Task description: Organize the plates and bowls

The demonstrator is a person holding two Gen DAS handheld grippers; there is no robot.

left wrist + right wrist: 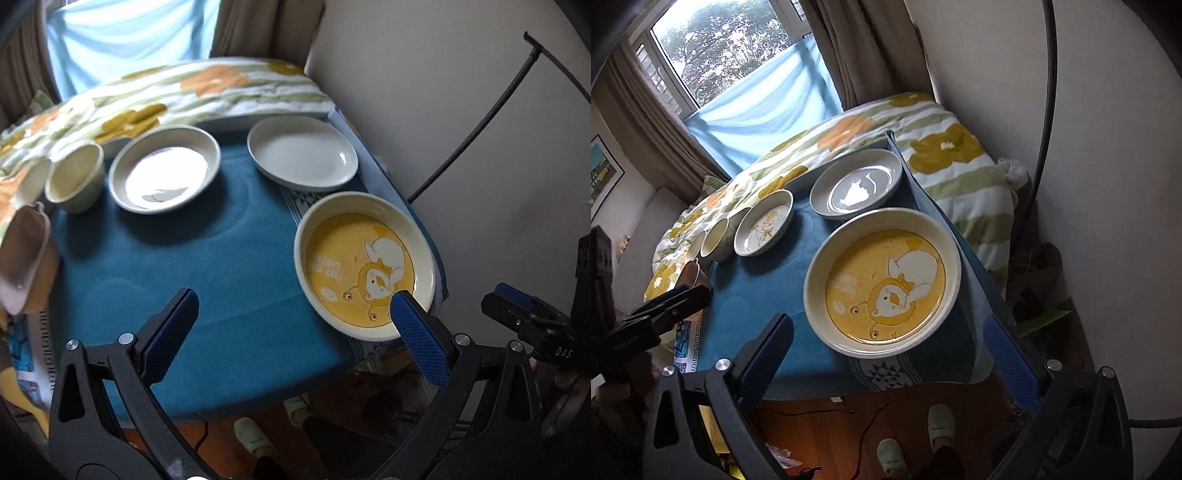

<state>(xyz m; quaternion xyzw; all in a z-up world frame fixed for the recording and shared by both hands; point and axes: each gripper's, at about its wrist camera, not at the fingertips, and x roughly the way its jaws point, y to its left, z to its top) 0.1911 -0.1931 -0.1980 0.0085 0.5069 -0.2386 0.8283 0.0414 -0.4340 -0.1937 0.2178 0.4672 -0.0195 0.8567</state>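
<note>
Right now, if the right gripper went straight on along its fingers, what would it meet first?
Probably the yellow plate: it lies directly ahead of the open right gripper, nearest on the blue table. The gripper's height above it is unclear.

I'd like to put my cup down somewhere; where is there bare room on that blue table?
The blue cloth lies bare in the near-left stretch, bordered by the yellow plate and the cream plate. The far edge is crowded: small bowl, cream plate, grey plate.

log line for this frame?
left tongs open, empty | right tongs open, empty | yellow plate nearest, untouched
</note>
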